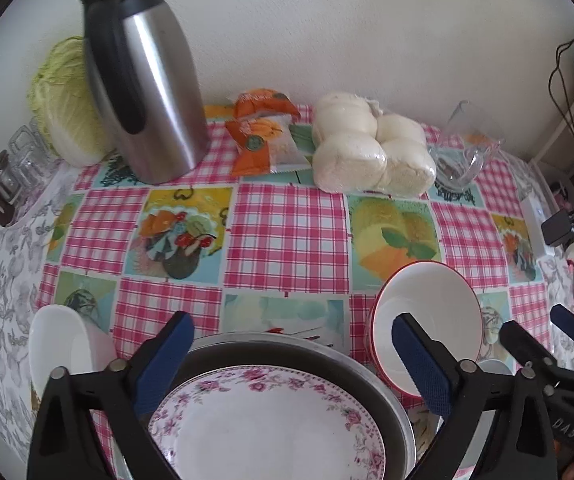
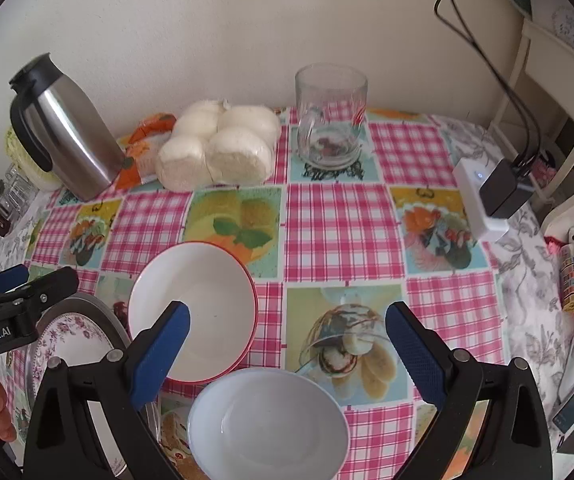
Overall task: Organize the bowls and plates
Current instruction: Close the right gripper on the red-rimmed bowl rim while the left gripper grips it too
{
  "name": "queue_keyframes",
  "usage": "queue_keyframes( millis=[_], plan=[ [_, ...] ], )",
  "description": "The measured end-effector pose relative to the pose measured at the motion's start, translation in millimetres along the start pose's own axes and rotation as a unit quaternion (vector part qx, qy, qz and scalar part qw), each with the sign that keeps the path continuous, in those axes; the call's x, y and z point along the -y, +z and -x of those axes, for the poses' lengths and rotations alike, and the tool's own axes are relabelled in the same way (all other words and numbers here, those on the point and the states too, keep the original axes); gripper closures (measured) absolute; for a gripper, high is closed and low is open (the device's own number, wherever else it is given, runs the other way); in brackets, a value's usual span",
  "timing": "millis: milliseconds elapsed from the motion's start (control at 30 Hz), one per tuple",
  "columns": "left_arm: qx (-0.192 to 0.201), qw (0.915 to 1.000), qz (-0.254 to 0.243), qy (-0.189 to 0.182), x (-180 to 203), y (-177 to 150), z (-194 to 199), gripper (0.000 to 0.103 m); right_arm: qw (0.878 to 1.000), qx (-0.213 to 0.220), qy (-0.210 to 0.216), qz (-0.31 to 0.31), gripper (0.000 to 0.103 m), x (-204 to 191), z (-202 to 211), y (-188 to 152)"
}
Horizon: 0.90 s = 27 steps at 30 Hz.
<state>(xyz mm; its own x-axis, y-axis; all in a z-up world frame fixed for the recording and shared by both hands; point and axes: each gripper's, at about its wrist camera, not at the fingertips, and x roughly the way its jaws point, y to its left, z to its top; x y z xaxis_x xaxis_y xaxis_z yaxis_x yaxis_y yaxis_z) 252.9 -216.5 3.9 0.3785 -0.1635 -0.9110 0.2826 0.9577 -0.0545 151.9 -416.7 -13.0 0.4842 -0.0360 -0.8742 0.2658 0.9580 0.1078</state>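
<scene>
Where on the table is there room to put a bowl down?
The middle of the tablecloth is bare, between the red-rimmed bowl and the buns and glass mug. The near edge is crowded: floral plate, metal tray, pale bowl.

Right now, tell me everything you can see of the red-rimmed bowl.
The red-rimmed bowl is round, glossy white inside with a thin red rim and a red outer wall, likely ceramic or melamine. It looks empty and sits upright on the checked tablecloth, between the floral plate and the plain white bowl. Neither gripper holds it; one finger of the open right gripper overlaps it in the right wrist view. Whether it touches its neighbours is unclear.
</scene>
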Motion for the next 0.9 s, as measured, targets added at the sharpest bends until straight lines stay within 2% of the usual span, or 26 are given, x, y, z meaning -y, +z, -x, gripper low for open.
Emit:
queue_keyframes(
  millis=[67,133,200,267,333,367,467,667,900],
  plan=[
    [-0.014,0.9999,0.001,-0.007,4.4,0.4,-10.2,0.019,1.000,-0.007,0.004,0.000,0.005,-2.1,-8.5,-0.4],
    [-0.026,0.9996,0.005,-0.014,7.6,0.9,-20.3,0.022,1.000,-0.012,0.004,0.003,0.006,-3.8,-16.4,-1.1],
    [-0.032,0.9993,0.007,-0.017,10.8,1.2,-29.5,0.028,1.000,-0.021,0.004,0.006,0.011,-5.2,-24.5,-2.4],
    [-0.041,0.9989,0.006,-0.022,15.3,1.0,-37.9,0.032,0.999,-0.034,0.007,0.005,0.025,-5.3,-33.1,-4.1],
    [-0.047,0.9985,0.004,-0.026,19.9,0.8,-43.3,0.032,0.999,-0.046,0.009,0.003,0.031,-4.3,-41.8,-5.7],
    [-0.049,0.9984,0.002,-0.028,22.1,0.8,-45.8,0.034,0.999,-0.051,0.011,0.002,0.037,-4.2,-45.0,-6.5],
    [-0.054,0.9979,-0.009,-0.035,31.5,0.9,-52.9,0.046,0.997,-0.067,0.024,-0.003,0.050,-2.8,-55.5,-8.8],
    [-0.077,0.9961,-0.034,-0.027,48.6,-1.6,-69.9,0.066,0.996,-0.082,0.036,0.004,0.069,-5.8,-68.8,-9.0],
    [-0.088,0.9947,-0.049,-0.020,58.1,-2.9,-83.4,0.079,0.995,-0.090,0.041,0.005,0.072,-9.5,-79.4,-6.0]
  ],
)
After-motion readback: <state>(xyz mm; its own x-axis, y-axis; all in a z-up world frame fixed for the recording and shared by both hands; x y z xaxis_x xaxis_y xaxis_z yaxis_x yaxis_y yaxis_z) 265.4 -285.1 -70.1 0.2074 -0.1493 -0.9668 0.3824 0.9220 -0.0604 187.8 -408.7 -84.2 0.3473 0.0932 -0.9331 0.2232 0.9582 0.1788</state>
